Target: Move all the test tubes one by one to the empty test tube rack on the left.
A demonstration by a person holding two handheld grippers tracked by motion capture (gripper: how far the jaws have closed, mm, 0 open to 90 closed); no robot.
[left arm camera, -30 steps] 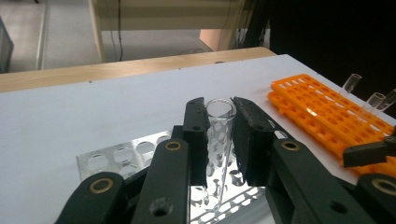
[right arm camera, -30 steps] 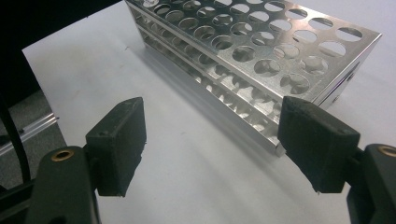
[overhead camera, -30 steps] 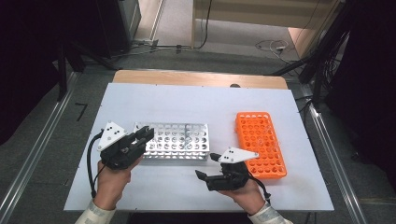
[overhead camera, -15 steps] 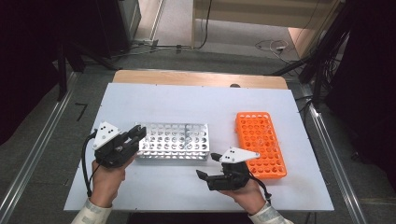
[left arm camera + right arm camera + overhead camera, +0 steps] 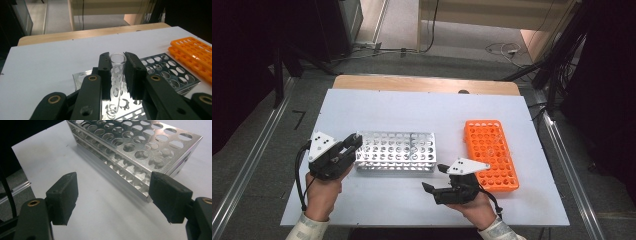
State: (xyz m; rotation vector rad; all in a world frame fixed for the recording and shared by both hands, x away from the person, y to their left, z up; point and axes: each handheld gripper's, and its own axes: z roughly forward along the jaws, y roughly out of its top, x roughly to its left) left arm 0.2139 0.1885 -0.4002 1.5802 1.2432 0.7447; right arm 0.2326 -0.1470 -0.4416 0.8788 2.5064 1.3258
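Your left tongs (image 5: 117, 68) are clamped on a clear glass tube (image 5: 117, 75), held upright at the left end of the metal rack (image 5: 395, 151); its lower end seems to sit in or just above a corner hole, though the reflections make that hard to judge. So the tube is at the rack but not yet let go: you have yet to seat it and release. Your right tongs (image 5: 113, 197) stand wide apart and hold nothing, resting low over the worktop (image 5: 422, 112) near the rack's front right corner. The other holes of the metal rack look empty. The orange rack (image 5: 490, 152), off to the right, also appears to hold no tubes.
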